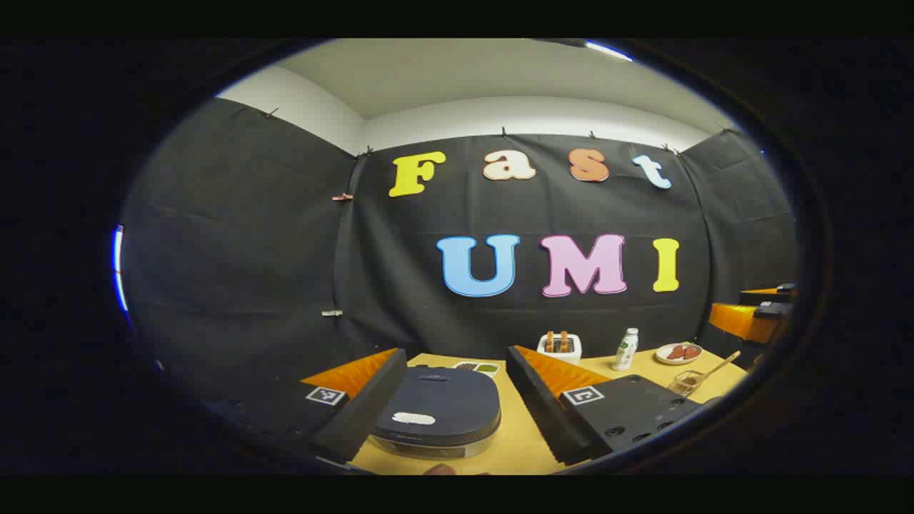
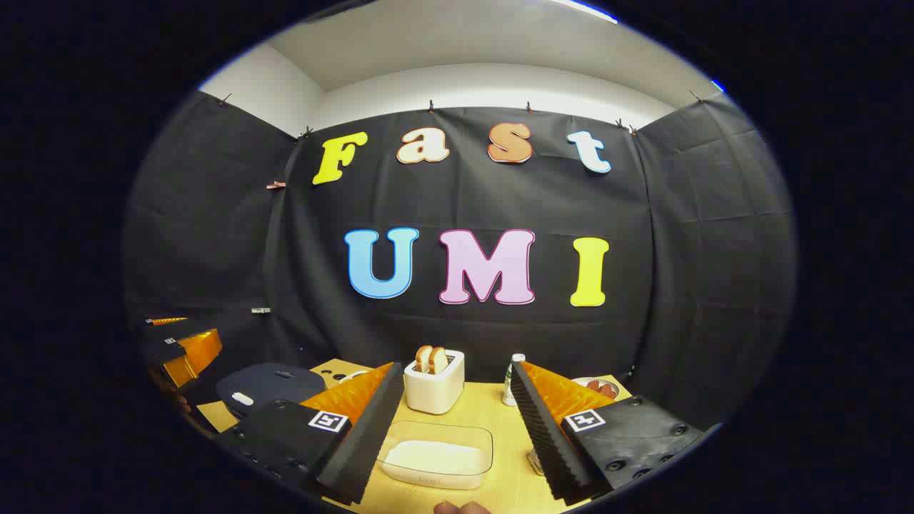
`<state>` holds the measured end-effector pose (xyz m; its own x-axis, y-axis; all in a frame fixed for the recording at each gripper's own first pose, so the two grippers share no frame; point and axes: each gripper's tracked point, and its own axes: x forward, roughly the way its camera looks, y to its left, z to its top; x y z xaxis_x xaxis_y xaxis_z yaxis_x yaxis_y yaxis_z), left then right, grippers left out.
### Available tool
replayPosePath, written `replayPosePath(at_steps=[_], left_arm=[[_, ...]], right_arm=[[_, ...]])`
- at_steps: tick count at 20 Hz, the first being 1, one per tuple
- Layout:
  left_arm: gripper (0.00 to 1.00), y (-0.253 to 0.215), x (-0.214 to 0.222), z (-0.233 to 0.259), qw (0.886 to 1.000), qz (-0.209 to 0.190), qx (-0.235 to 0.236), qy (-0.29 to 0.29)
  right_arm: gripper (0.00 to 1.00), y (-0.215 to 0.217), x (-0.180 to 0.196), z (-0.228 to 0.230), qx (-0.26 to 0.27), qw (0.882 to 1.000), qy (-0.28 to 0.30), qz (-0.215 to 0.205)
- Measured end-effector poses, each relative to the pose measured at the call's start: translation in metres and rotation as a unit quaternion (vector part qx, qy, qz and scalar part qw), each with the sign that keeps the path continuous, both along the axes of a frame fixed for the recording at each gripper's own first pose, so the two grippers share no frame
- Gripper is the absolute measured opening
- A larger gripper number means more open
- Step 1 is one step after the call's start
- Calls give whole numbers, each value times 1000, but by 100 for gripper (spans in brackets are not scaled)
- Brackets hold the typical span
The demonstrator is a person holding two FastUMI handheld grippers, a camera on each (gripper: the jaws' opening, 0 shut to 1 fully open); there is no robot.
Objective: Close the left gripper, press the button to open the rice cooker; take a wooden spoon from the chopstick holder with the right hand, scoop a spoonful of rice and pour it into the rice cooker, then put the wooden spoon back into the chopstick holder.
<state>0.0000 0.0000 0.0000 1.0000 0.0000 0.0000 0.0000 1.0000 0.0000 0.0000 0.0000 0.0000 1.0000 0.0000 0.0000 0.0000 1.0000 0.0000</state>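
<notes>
Two grippers hover over the tabletop (image 2: 493,410), both with fingers spread wide and holding nothing; the left gripper (image 1: 450,400) frames the rice cooker (image 1: 437,414), which sits lid down near the tabletop's front edge toward its left side, its pale button (image 1: 414,419) on the lid's near part; the right gripper (image 2: 450,428) frames a clear container of rice (image 2: 437,455) by the front edge, with a white toaster (image 2: 434,385) behind it. The step in hand looks like the first one: the left fingers should be brought together before descending, then the joined tips set squarely on the button and pushed straight down, so they don't skid off the smooth lid. In the left gripper view the wooden spoon (image 1: 717,365) stands in a glass holder (image 1: 687,383) toward the right edge; its long axis leans, handle up and away to the right, its lower end down in the holder; a bottle (image 1: 627,348) and a small plate (image 1: 678,353) lie toward the back edge.
</notes>
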Motion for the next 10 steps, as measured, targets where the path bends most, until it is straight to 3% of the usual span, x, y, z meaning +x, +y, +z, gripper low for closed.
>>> replayPosePath(at_steps=[10], left_arm=[[94, 4, -1, -3, 1000, 6, -2, 7]], right_arm=[[94, 6, 0, 3, -3, 1000, -4, 11]])
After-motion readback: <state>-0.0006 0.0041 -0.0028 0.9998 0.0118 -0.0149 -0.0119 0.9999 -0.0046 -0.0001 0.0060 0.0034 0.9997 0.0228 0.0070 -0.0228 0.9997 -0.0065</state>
